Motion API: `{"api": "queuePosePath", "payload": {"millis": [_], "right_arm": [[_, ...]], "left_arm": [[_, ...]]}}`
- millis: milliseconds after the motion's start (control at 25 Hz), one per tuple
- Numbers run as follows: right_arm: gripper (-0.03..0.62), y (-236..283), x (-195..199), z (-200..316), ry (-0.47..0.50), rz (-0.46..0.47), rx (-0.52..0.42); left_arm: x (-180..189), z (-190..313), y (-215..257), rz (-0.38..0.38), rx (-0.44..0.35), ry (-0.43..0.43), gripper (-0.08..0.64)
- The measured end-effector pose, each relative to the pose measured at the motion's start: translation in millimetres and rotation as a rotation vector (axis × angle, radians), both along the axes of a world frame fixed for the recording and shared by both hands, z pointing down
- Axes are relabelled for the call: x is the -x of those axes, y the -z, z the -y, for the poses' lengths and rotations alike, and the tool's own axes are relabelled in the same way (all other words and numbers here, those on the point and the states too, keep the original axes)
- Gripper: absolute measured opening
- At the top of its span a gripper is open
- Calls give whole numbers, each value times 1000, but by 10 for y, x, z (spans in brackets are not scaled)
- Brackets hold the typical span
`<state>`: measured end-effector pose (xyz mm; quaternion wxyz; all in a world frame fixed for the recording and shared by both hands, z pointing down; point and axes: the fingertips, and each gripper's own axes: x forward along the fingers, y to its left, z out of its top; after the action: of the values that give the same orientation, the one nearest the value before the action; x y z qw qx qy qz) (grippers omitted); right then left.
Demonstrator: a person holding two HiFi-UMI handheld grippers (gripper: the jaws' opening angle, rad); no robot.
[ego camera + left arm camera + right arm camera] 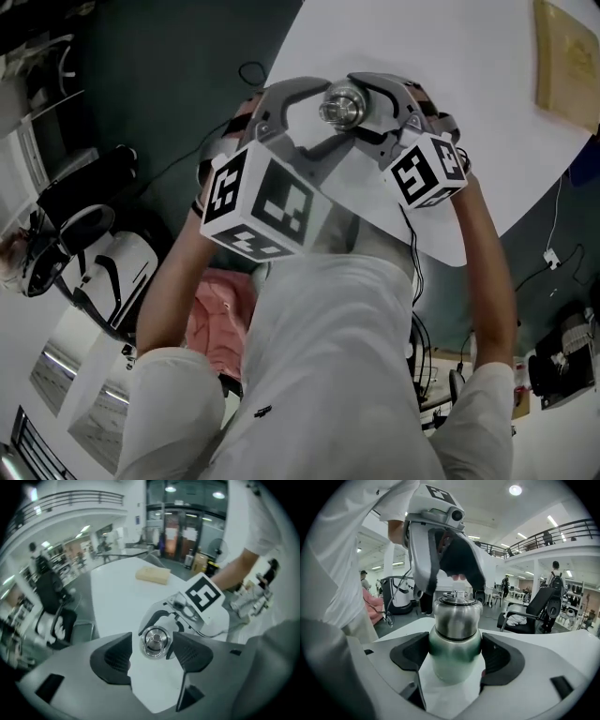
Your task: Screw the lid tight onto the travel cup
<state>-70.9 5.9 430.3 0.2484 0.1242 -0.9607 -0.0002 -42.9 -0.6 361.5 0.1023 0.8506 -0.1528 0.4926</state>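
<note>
Cup [454,634], seemingly snug, within right gripper [454,652]

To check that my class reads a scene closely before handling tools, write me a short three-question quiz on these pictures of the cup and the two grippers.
1. True or false: the right gripper clamps the cup by its body.
2. What lies on the white table beyond the lid? A) a tan slab B) a red mug C) scissors
3. How do the jaws of the left gripper stand in relation to the lid?
Key: 1 true. 2 A. 3 Apart, one on each side of the lid, not clamping it.
</note>
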Motion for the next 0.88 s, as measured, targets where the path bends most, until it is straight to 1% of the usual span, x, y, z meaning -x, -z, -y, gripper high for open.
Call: {"api": "queuePosePath", "payload": {"millis": [80,160,240,320,440,520,600,680,760,880], "right_arm": [[319,11,0,-4,-5,1,1],[319,10,5,3,-9,0,0],[319,0,3,4,-13,-2,1],[319,0,4,0,-20,-4,3],[319,10,12,3,-33,-3,1],[319,13,15,0,-53,-3,1],[319,8,20,9,-83,-2,0],[319,-7,22,16,-119,-7,-2],[319,-25,19,6,-147,-7,-6],[319,-29,13,-1,-141,4,0]], "left_arm": [[74,24,-6,-12,25,207,262],[112,42,-21,-45,45,361,262],[119,71,-31,-81,49,479,262],[121,95,-32,-107,53,576,269],[140,110,-81,-104,70,693,287],[130,98,-143,-100,89,739,290],[98,92,-211,-92,91,742,282],[62,88,-256,-84,77,722,250],[43,73,-268,-84,69,699,249],[25,58,-268,-78,76,636,244]]}}
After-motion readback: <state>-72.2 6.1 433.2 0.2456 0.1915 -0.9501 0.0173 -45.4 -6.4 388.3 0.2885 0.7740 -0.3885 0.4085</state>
